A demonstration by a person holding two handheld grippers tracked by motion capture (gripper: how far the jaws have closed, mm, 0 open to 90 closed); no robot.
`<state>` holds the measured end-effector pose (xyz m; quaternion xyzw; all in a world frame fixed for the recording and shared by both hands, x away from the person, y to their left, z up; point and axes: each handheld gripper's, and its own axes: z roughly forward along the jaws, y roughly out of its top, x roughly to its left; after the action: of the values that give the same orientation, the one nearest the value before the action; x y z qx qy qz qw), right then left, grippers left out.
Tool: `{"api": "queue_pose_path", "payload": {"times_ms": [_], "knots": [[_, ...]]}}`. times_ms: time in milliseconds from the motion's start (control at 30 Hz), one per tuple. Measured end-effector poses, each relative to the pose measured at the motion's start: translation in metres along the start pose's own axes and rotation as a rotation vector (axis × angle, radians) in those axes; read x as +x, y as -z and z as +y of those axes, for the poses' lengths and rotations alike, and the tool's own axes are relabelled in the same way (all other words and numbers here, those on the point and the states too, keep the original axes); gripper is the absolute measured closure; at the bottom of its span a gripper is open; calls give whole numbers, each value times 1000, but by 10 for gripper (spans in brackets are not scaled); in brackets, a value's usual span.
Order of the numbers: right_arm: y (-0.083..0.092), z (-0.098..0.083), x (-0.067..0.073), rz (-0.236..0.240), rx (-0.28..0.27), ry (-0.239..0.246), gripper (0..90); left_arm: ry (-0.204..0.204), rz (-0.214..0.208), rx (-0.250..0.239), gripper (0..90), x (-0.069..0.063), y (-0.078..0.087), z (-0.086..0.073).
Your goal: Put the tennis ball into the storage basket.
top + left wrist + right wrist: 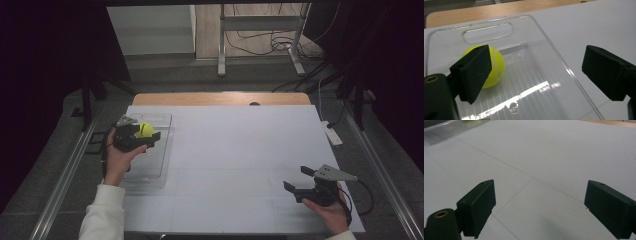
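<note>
Since the ball (495,66) lies in the clear tray (554,53) at the table's (240,150) left, near the handle cut-out, the left tool (145,134) is held over that tray with jaws spread wide and nothing between them. One jaw partly hides the ball; contact cannot be told. Judged from this, the ball is either just set down or about to be taken. The right tool (300,181) is parked low over bare table at the near right, released and empty, well apart from the tray.

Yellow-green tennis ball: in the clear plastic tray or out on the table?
In. The yellow-green tennis ball sits on the ribbed floor of the clear plastic tray, near its handle cutout, beside the open left hand-held gripper.
</note>
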<state>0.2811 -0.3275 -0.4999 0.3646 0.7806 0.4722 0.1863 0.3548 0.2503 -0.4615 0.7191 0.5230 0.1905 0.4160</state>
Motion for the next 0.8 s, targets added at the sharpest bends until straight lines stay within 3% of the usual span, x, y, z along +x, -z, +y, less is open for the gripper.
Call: {"api": "queue_pose_path", "payload": {"times_ms": [67,267,500,800], "knots": [[0,0,0,1,-1,0,104,-1,-14,-3,103,-4,2,-1],[0,0,-1,3,1,-1,104,-61,-18,-2,99,-24,10,-8],[-2,0,-1,8,0,-4,104,-41,-59,-9,100,-29,20,-21],[2,-2,-2,2,-2,-11,104,-45,-109,-16,100,-38,32,-40]]}}
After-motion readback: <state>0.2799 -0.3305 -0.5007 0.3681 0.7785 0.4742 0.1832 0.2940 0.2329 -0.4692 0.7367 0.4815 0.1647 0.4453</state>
